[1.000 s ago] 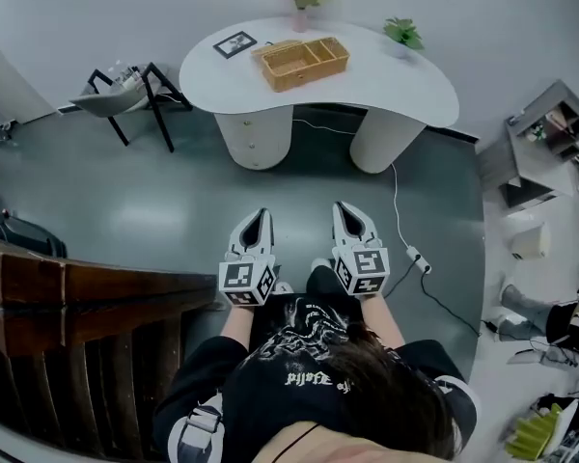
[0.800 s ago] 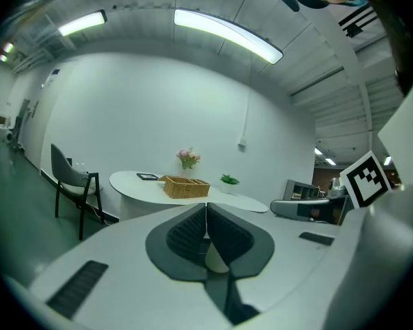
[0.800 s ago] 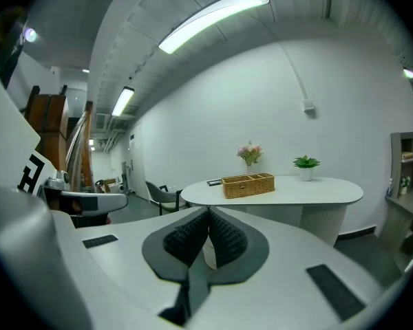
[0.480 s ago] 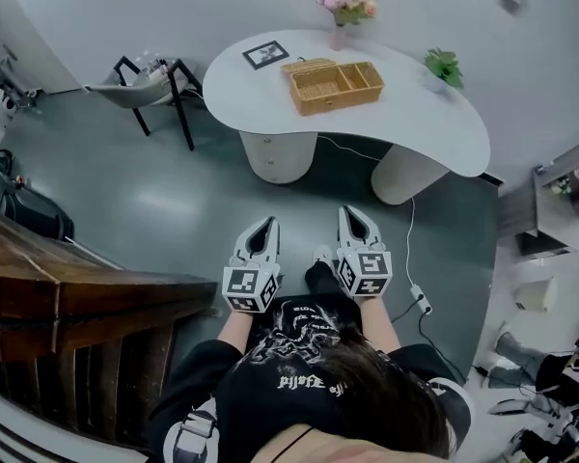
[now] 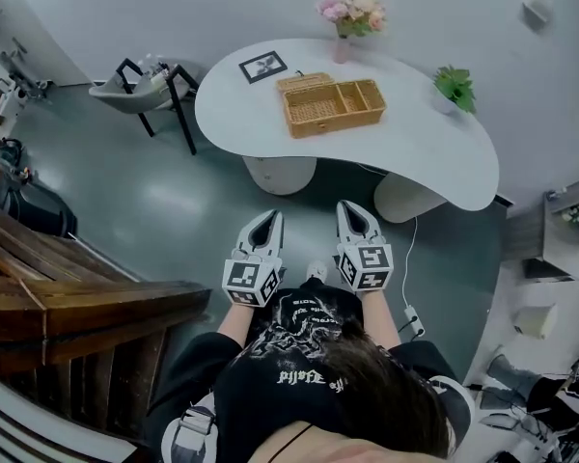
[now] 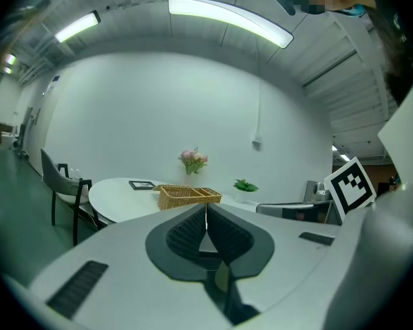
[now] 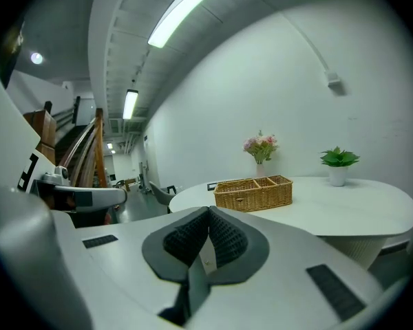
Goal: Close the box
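Observation:
The wicker box (image 5: 333, 104) sits on the white table (image 5: 415, 157), with open compartments on its right and a lid flap raised along the back of its left half. My left gripper (image 5: 267, 220) and right gripper (image 5: 351, 207) are held side by side in front of the person's body, over the floor and well short of the table. Both are shut with nothing between the jaws. The left gripper view shows the left gripper (image 6: 206, 210) pointing at the distant box (image 6: 187, 196). In the right gripper view the box (image 7: 255, 192) lies beyond the right gripper (image 7: 208, 213).
On the table stand a flower vase (image 5: 347, 13), a potted plant (image 5: 454, 87) and a picture frame (image 5: 263, 66). A chair (image 5: 145, 90) is left of the table. A wooden stair railing (image 5: 77, 307) rises at my left. A power strip with its cable (image 5: 412, 318) lies on the floor at right.
The table and box have come nearer and sit lower in the head view. Both grippers stay shut, side by side in front of the body.

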{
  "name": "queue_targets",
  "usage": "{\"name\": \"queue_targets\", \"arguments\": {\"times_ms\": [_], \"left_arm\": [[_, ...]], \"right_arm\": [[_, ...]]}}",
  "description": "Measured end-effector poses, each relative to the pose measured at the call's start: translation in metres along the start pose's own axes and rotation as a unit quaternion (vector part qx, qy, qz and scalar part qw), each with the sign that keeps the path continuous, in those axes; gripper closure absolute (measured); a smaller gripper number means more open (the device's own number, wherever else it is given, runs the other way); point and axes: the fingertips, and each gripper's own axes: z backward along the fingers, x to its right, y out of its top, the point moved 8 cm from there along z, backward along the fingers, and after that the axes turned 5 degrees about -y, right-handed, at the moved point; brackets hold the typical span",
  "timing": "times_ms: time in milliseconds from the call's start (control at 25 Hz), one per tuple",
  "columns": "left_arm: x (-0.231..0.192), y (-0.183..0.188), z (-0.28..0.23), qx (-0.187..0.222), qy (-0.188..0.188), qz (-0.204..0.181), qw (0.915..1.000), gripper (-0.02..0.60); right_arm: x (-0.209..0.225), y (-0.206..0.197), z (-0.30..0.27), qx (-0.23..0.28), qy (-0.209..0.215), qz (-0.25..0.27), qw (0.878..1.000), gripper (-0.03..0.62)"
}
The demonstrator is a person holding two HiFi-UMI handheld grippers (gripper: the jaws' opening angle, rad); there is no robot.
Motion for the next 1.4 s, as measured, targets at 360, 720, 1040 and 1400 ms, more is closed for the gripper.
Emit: {"name": "queue_targets", "arguments": {"times_ms": [360, 720, 1040, 1400], "left_arm": [[0.011, 0.004, -0.061, 0.002, 0.037, 0.001, 0.9993, 0.557], [0.006, 0.001, -0.082, -0.006, 0.056, 0.006, 0.9984, 0.557], [-0.033, -0.003, -0.120, -0.010, 0.045, 0.015, 0.9988, 0.557], [-0.102, 0.025, -0.178, -0.009, 0.034, 0.019, 0.9992, 0.557]], "right_arm": [[0.056, 0.015, -0.035, -0.007, 0.026, 0.006, 1.000, 0.569], [0.071, 0.015, -0.057, -0.024, 0.043, 0.007, 0.999, 0.569], [0.077, 0.020, -0.086, -0.028, 0.020, 0.020, 0.999, 0.569], [0.086, 0.049, -0.147, -0.040, -0.021, 0.019, 0.999, 0.569]]}}
